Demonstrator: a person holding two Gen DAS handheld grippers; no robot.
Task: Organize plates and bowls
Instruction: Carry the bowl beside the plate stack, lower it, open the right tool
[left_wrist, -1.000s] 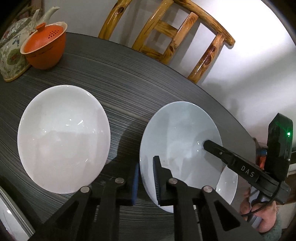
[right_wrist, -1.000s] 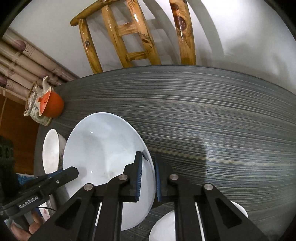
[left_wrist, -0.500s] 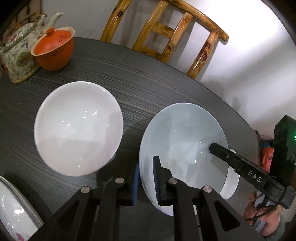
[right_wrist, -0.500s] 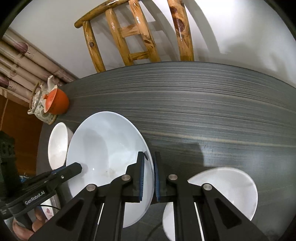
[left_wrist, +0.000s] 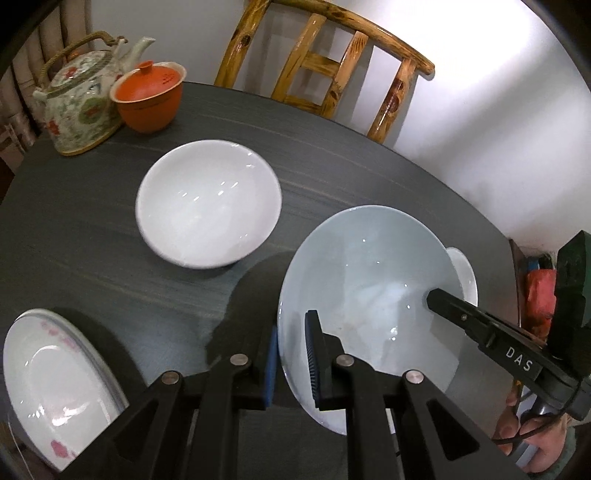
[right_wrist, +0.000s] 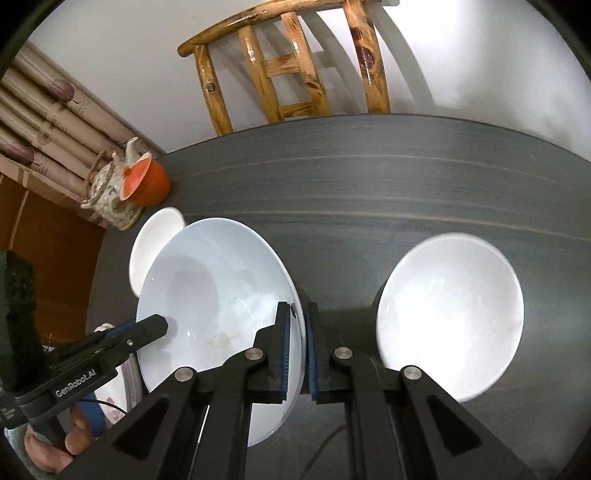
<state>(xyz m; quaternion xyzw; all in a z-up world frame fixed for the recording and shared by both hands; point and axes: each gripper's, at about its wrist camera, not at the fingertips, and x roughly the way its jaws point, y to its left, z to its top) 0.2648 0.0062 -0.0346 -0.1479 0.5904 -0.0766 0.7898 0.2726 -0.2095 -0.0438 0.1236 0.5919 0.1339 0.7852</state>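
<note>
A large pale blue bowl (left_wrist: 369, 291) hangs tilted above the dark table (left_wrist: 92, 240), held at two opposite rims. My left gripper (left_wrist: 291, 354) is shut on its near left rim, one pad inside and one outside. My right gripper (right_wrist: 300, 350) is shut on the right rim of the same blue bowl (right_wrist: 218, 306). Each gripper shows in the other's view: the right gripper (left_wrist: 436, 299) and the left gripper (right_wrist: 155, 325). A white bowl (left_wrist: 208, 203) stands on the table to the left, and a second white bowl (right_wrist: 450, 314) to the right.
A flowered plate (left_wrist: 55, 376) lies at the near left edge of the table. A patterned teapot (left_wrist: 79, 107) and an orange lidded cup (left_wrist: 147, 98) stand at the far left. A wooden chair (left_wrist: 321, 74) is behind the table. A person's hand (right_wrist: 55, 443) holds the left gripper.
Both grippers have risen and drawn back with the blue bowl between them. The white bowls look smaller and farther away. The flowered plate has come into the left wrist view.
</note>
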